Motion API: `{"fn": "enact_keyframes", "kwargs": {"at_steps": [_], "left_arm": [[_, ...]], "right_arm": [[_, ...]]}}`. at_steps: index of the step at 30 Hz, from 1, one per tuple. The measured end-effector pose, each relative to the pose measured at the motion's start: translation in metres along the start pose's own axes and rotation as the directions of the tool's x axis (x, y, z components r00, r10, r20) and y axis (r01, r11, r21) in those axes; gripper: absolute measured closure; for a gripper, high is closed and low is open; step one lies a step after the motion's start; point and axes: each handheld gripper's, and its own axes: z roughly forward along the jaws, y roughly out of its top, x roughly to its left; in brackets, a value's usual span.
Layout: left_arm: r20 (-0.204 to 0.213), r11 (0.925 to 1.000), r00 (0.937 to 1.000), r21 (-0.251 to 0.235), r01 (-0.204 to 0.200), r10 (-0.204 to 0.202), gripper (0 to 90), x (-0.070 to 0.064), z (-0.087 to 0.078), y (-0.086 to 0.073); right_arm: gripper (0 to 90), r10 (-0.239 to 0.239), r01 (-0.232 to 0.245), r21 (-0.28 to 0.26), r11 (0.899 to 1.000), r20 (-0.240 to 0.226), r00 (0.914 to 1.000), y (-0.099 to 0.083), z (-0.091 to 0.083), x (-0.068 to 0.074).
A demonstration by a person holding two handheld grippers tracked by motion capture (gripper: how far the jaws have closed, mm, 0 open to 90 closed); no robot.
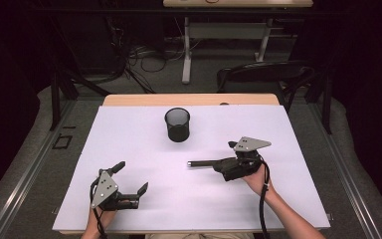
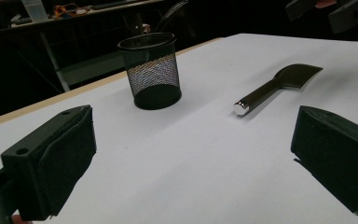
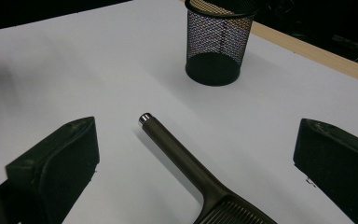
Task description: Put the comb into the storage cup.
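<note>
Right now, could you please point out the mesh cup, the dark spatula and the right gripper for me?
mesh cup [image 1: 177, 127], high view, on its mesh side wall.
dark spatula [image 3: 177, 151], right gripper view, on the middle of its handle.
right gripper [image 3: 196, 154], right gripper view, midway between its open jaws, over the handle.

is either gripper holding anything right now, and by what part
Nothing is held. The left gripper is open over bare table. The right gripper is open too, its jaws apart on either side of the spatula, not touching it.
</note>
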Motion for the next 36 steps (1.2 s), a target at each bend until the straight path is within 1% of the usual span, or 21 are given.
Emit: {"fn": "enact_keyframes", "kwargs": {"at_steps": [3,9,13,16,17,20,22,28,33,36], "left_arm": [[-0.001,1.0000,1.0000,0.002,-0.008,0.008,0.0,-0.001,0.000,0.001],[-0.003,1.0000,1.0000,0.005,-0.002,0.002,0.0,0.000,0.001,0.000],[-0.004,1.0000,1.0000,0.004,-0.007,0.007,0.0,0.000,0.001,0.001],[-0.003,1.0000,1.0000,0.003,-0.008,0.008,0.0,0.000,0.001,0.001],[-0.004,1.0000,1.0000,0.002,-0.004,0.004,0.0,0.000,0.002,0.001],[-0.004,1.0000,1.0000,0.007,-0.004,0.004,0.0,0.001,0.003,0.001],[-0.002,1.0000,1.0000,0.006,-0.003,0.003,0.0,0.001,0.004,0.000],[-0.003,1.0000,1.0000,-0.001,-0.002,0.002,0.0,0.001,0.004,0.001],[0.003,1.0000,1.0000,0.004,-0.002,0.002,0.0,0.002,0.007,0.001],[0.003,1.0000,1.0000,0.003,-0.004,0.004,0.0,0.002,0.006,0.001]], "right_arm": [[0.0,0.001,-0.001,0.007,1.000,-0.001,1.0000,0.002,0.004,-0.001],[0.0,0.005,-0.004,0.019,1.000,-0.019,0.9998,0.009,0.013,-0.002],[0.0,0.005,-0.005,0.028,1.000,-0.020,0.9998,0.013,0.021,-0.004],[0.0,0.009,-0.008,0.036,0.999,-0.023,0.9997,0.015,0.027,-0.005],[0.0,0.019,-0.018,0.042,0.999,-0.026,0.9995,0.017,0.030,-0.007],[0.0,0.027,-0.025,0.045,0.999,-0.030,0.9992,0.019,0.034,-0.008],[0.0,0.024,-0.022,0.055,0.998,-0.033,0.9992,0.020,0.037,-0.008],[0.0,0.038,-0.035,0.075,0.997,-0.042,0.9984,0.024,0.049,-0.006],[0.0,0.032,-0.027,0.090,0.996,-0.054,0.9980,0.029,0.060,-0.001],[3.6,0.019,-0.013,0.112,0.994,-0.053,0.9984,0.030,0.067,0.003]]}}
